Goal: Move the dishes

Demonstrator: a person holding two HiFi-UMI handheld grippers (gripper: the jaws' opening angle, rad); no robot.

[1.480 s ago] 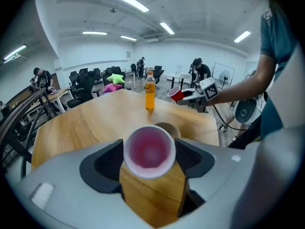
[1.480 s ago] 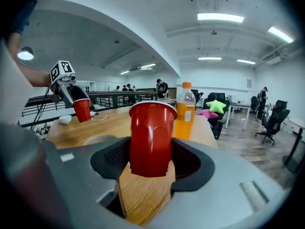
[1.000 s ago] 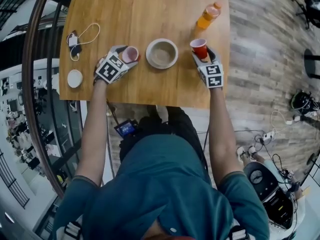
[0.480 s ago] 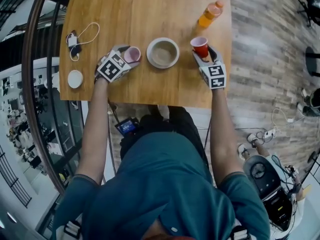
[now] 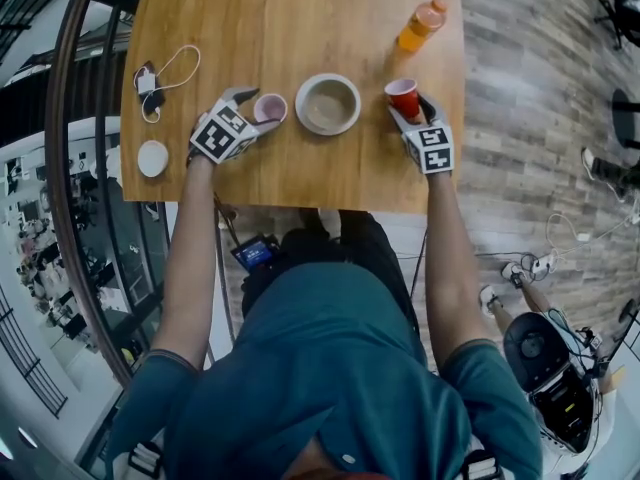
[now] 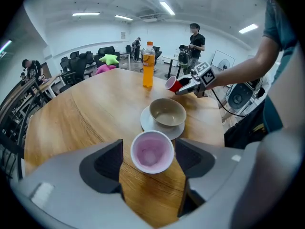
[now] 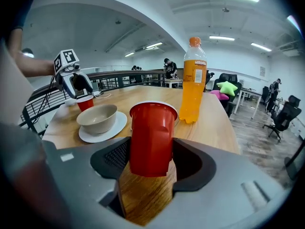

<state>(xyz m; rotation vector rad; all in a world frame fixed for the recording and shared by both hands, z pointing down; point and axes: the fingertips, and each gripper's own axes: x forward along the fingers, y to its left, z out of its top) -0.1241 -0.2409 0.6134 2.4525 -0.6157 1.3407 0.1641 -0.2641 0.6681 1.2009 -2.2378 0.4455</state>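
Our right gripper [image 7: 150, 150] pinches the red cup [image 7: 152, 128] mid-wall between its jaws. The wall dents there, so we judge it light, flimsy and best held gently. Our left gripper [image 6: 148, 162] has its jaws apart around the pink cup [image 6: 151, 150].

Wood, plastic and glazed-looking ware

The table [image 5: 280, 28] is pale wood with a clear grain and a soft satin shine. The red cup [image 7: 151, 137] is thin glossy plastic with a dent in its wall. The bowl [image 7: 97, 118] looks matt beige, and its saucer [image 7: 114, 126] is smooth, glossy white. The bottle [image 7: 193, 80] is clear plastic. The right gripper [image 7: 150, 159] has a matt grey plastic shell and black ribbed pads [image 7: 116, 156].
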